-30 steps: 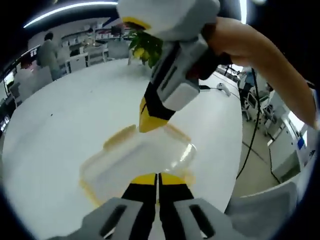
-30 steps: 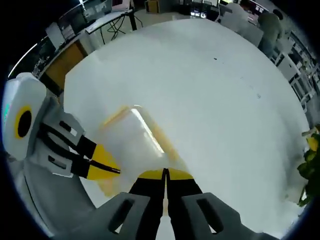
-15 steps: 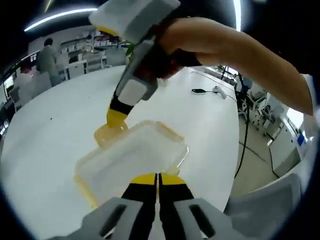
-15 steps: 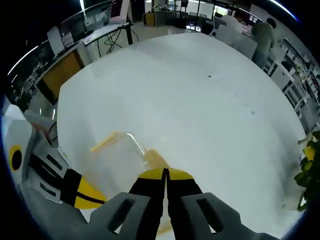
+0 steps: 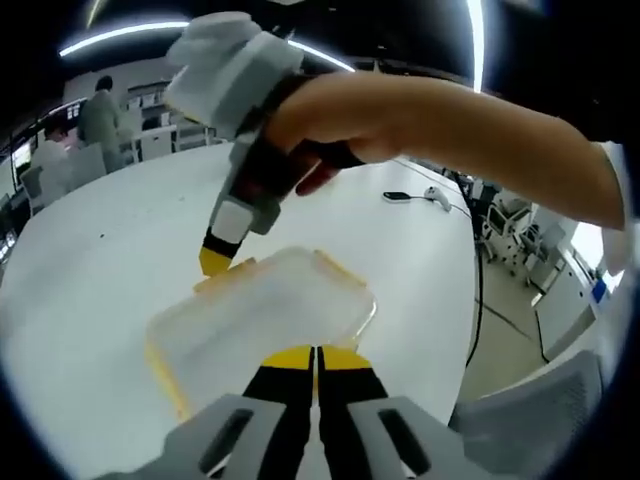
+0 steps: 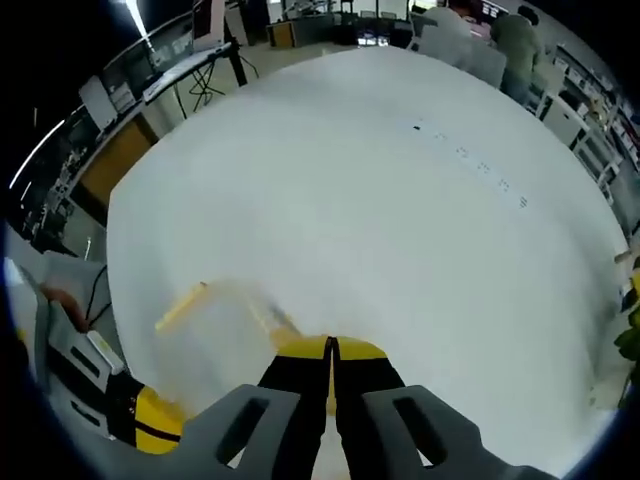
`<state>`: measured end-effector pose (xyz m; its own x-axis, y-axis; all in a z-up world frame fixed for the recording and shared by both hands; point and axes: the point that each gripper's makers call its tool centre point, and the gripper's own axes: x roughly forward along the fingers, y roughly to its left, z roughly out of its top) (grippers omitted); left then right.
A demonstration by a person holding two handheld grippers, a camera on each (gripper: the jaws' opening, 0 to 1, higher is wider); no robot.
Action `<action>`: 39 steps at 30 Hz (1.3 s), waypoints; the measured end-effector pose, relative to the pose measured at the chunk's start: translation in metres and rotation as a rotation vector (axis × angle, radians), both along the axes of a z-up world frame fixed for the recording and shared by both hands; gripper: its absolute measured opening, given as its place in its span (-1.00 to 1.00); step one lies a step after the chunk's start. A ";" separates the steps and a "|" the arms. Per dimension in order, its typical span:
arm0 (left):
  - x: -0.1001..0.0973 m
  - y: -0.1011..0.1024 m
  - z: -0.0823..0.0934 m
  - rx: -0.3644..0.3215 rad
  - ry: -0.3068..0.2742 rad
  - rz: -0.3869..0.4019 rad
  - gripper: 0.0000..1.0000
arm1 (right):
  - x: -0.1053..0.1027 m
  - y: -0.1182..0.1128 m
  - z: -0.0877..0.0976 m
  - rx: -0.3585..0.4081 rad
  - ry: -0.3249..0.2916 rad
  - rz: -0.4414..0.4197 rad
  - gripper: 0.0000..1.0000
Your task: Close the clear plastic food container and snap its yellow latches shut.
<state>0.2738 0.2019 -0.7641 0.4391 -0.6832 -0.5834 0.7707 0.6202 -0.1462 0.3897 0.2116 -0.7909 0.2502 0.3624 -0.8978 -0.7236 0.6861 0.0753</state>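
Left gripper view: both grippers have their jaws together, empty, the left gripper [image 5: 316,352] on the container [image 5: 262,322] lid, the right gripper [image 5: 214,262] at its far yellow latch [image 5: 222,281].

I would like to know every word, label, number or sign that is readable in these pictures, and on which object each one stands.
None can be read.
The container, its yellow latches, both grippers and the white table show no legible print.
Background shelves and desks are too small and blurred.

Clear plastic food container [image 5: 262,325], rectangular with rounded corners, lid resting on top, flat on white table [image 5: 110,240], yellow latches [image 5: 226,281] along its edges, far latch apparently still raised, container blurred in right gripper view [image 6: 225,325]
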 end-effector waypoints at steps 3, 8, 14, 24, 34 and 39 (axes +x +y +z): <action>0.000 -0.001 0.000 0.003 -0.004 -0.016 -1.00 | 0.004 -0.001 0.004 0.003 -0.021 -0.009 -1.00; -0.008 -0.008 0.002 0.045 0.004 -0.118 -0.89 | -0.007 0.010 0.023 0.015 -0.048 0.215 -1.00; -0.024 -0.016 -0.002 0.203 -0.160 -0.330 -0.45 | -0.041 0.001 0.029 -0.045 0.104 0.451 -0.63; -0.023 -0.014 -0.012 0.459 -0.376 -0.501 -0.37 | -0.061 -0.011 0.016 -0.191 0.214 0.667 -0.25; -0.015 -0.013 -0.013 0.551 -0.458 -0.514 -0.53 | -0.057 -0.008 0.008 -0.261 0.240 0.749 -0.27; -0.012 -0.011 -0.015 0.630 -0.518 -0.535 -0.56 | -0.058 -0.008 0.008 -0.261 0.247 0.764 -0.27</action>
